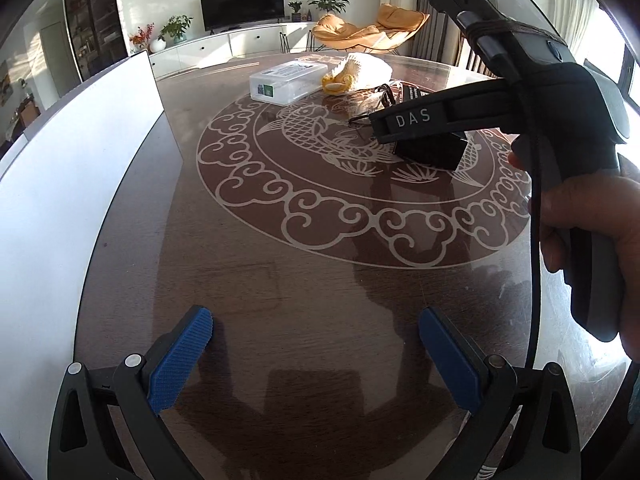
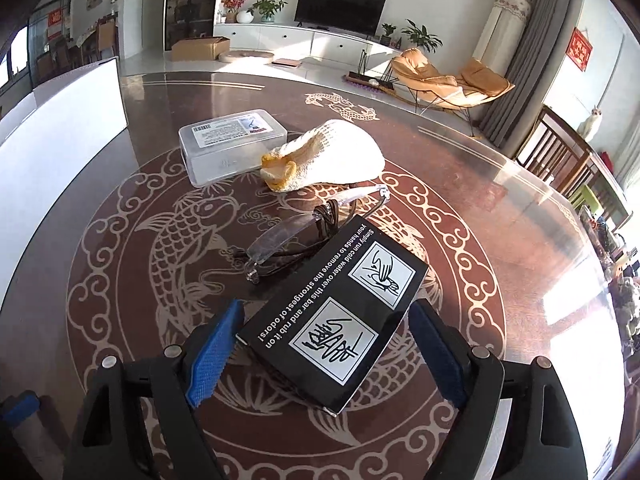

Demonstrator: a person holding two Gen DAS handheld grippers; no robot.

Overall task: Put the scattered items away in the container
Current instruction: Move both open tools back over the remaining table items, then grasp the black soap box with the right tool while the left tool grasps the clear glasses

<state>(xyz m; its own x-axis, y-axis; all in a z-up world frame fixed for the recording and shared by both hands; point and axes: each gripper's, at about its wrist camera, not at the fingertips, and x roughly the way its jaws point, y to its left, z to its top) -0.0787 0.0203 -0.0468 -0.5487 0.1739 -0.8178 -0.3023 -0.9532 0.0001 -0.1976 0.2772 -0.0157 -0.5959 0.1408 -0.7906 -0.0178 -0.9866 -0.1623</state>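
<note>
Scattered items lie on the dark wooden desk point(image 2: 480, 208), on its pale carp-and-cloud pattern. A black box point(image 2: 336, 320) with white printed instructions sits nearest the right gripper point(image 2: 326, 348), between its blue pads; the jaws stand spread wide, with a gap visible at the right pad, while the left pad is just beside the box edge and contact there cannot be told. Just beyond the box lies a pair of clear glasses point(image 2: 276, 240) with a dark cord, touching or slightly under the box's far edge. Farther off rests a white and yellow knitted glove point(image 2: 336, 156), and beside it a clear plastic case point(image 2: 228, 144) with a label on its lid. A white container point(image 2: 76, 120) stands at the desk's left side, well apart from the items.

The left gripper point(image 1: 316, 360) hovers over bare desk, its jaws spread with nothing between them. In its view a hand point(image 1: 592, 236) grips the right gripper's handle.
</note>
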